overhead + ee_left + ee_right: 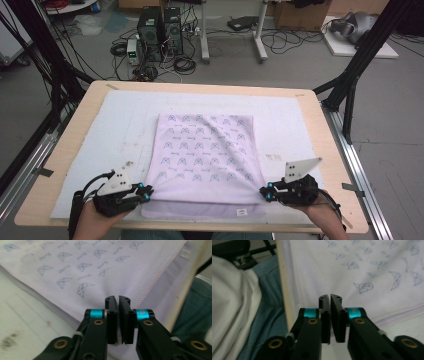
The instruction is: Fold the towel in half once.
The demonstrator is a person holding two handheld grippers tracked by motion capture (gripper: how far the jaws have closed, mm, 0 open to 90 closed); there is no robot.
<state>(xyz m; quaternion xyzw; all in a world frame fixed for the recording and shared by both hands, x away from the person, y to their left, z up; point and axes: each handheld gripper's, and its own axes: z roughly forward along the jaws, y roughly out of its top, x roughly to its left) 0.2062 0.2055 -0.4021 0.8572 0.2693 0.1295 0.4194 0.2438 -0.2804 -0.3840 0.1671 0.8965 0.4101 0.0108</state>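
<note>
A pale lilac cloth with small blue prints lies folded flat on the white mat, a small label at its near edge. My left gripper is at the cloth's near left corner. Its jaws stand a thin gap apart with nothing between them, just above the cloth and its stitched hem, tips pointing across it. My right gripper is at the near right corner. Its jaws are likewise a sliver apart and empty, over the cloth near the table's front edge.
The wooden table carries the white mat, with bare mat on both sides of the cloth and behind it. Black frame struts rise at the left and right far corners. Computers and cables sit on the floor beyond.
</note>
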